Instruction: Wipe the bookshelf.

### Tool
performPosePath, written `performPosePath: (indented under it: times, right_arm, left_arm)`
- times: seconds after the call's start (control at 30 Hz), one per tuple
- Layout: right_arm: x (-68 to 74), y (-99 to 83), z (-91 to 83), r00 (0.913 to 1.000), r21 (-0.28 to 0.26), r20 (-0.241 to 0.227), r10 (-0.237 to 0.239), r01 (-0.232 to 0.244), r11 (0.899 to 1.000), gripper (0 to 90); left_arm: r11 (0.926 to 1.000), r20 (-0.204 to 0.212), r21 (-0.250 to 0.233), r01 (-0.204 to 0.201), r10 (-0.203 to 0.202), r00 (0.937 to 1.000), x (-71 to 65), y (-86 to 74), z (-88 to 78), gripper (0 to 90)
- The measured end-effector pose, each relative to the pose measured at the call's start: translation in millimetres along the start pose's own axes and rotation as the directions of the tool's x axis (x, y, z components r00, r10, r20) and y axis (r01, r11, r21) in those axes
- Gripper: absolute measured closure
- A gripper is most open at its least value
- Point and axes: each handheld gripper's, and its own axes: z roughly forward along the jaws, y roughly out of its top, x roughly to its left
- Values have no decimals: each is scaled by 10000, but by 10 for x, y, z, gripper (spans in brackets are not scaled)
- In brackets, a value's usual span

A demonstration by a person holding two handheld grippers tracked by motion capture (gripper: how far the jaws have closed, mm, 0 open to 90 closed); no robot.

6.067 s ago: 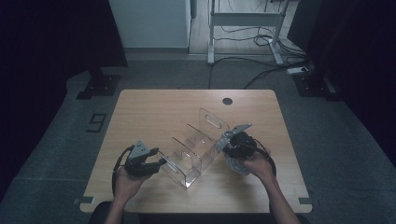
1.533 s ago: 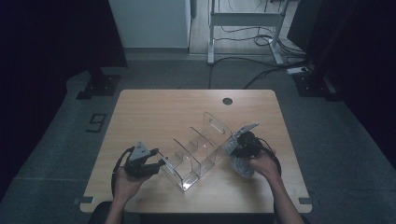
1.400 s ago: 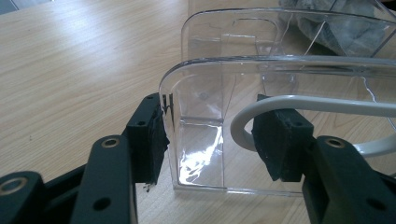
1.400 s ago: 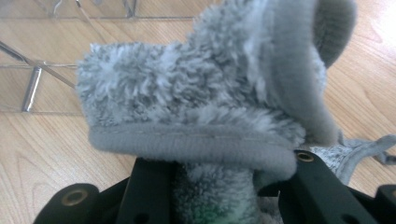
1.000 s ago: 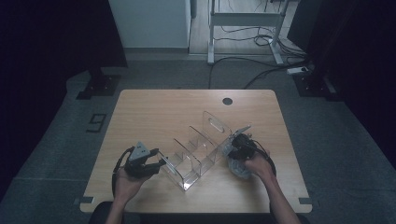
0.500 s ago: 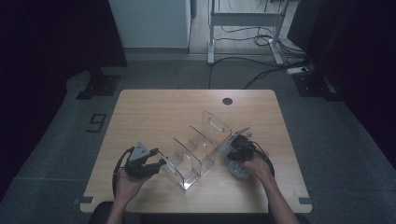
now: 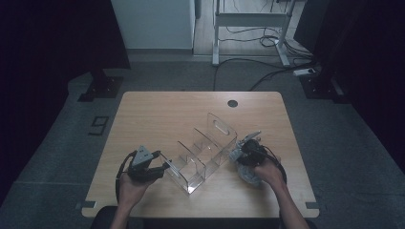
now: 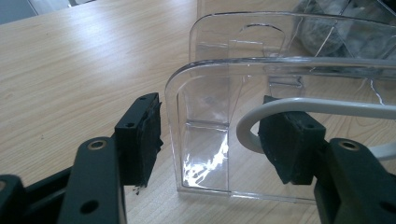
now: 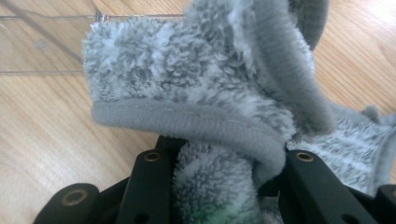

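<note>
Wooden surface [image 7: 157, 114], dim room. Clear organizer [image 7: 203, 152] lies between both tools. Left tool [image 8: 210, 135] straddles its end wall, jaws have just been opening, pads off the plastic. Right tool [image 9: 224, 186] is clamped on grey cloth [image 9: 201, 88], bunched just ahead of it beside the organizer's far end.

Left gripper [image 7: 162, 168]: held low at table level, jaws level and apart, astride a clear wall edge without pressing it; they have just been opening. Left hand [image 7: 130, 185] grips from behind, forearm straight back. Right gripper [image 7: 237, 157]: jaws clamped on grey fluffy fabric bunched between them. Right hand [image 7: 268, 172] behind it.
</note>
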Motion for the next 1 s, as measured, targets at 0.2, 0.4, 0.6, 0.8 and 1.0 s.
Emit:
performPosePath:
  times: [0.2,0.4,0.6,0.8,1.0]
  right_arm:
    - [4,-69,-180,9999,-326,-7,100,-100,9994,646]
    - [81,-91,-334,9997,-697,-228,76,-92,9975,646]
    - [212,-99,-443,9986,-880,-489,-219,175,9960,645]
    - [294,-84,-452,9957,-908,-820,-437,362,9952,644]
    - [376,-31,-404,9909,-907,-1131,-723,622,9939,644]
  left_arm:
    - [10000,21,-47,-16,16,10000,-6,-5,-27,383]
    - [10000,123,-22,-27,27,9999,-13,-5,-30,421]
    - [10000,61,18,47,-47,10000,-20,0,-26,445]
    - [10000,77,37,28,-28,10000,-29,2,-23,452]
    - [10000,90,63,3,-3,10000,-41,6,-21,452]
